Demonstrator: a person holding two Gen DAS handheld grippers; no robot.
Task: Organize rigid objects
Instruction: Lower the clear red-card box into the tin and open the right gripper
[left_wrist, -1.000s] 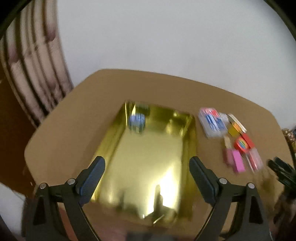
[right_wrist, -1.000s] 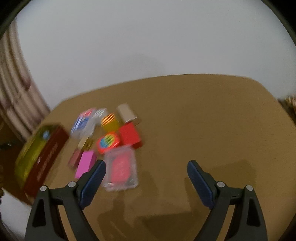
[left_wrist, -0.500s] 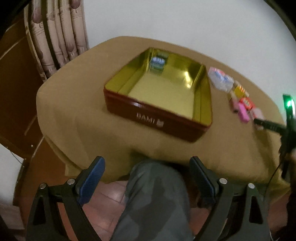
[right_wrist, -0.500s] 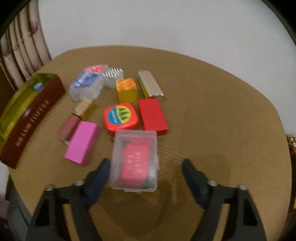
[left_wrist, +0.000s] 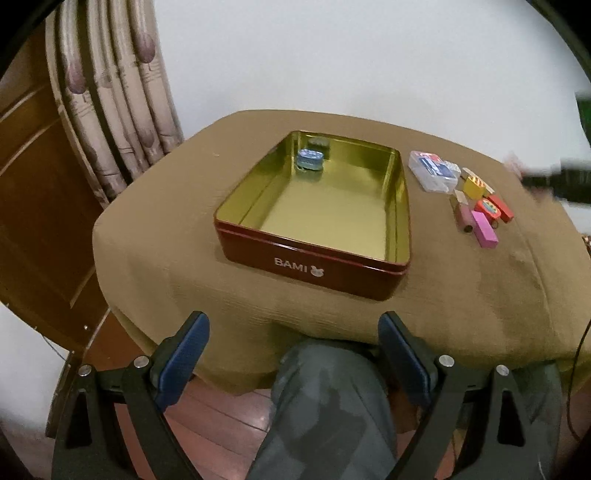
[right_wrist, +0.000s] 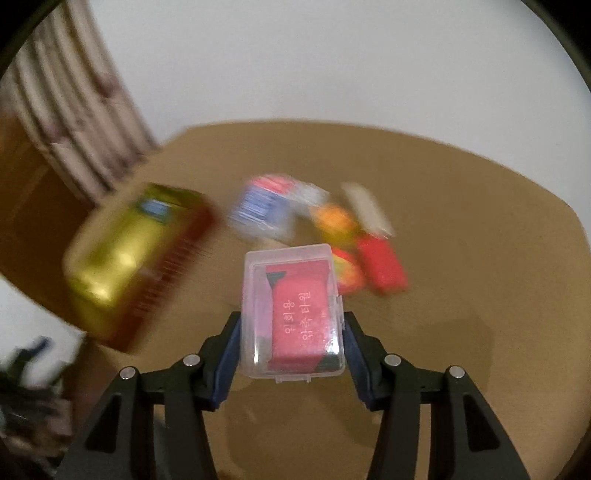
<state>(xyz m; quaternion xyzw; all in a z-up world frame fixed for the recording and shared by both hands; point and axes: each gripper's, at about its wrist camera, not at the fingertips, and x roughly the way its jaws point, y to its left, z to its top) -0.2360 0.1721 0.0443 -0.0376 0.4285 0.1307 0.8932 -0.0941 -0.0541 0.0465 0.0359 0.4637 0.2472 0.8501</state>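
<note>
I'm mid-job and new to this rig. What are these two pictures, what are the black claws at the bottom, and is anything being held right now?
Each picture comes from a camera on a hand-held gripper, looking along its fingers. The left gripper is open, held low over the person's lap before the table. On the table sits a red tin, gold inside, with one small blue box in it. Beside the tin lie small boxes, including a pink box. The right gripper has just been closing and clamps a clear plastic case, held above the table.
</note>
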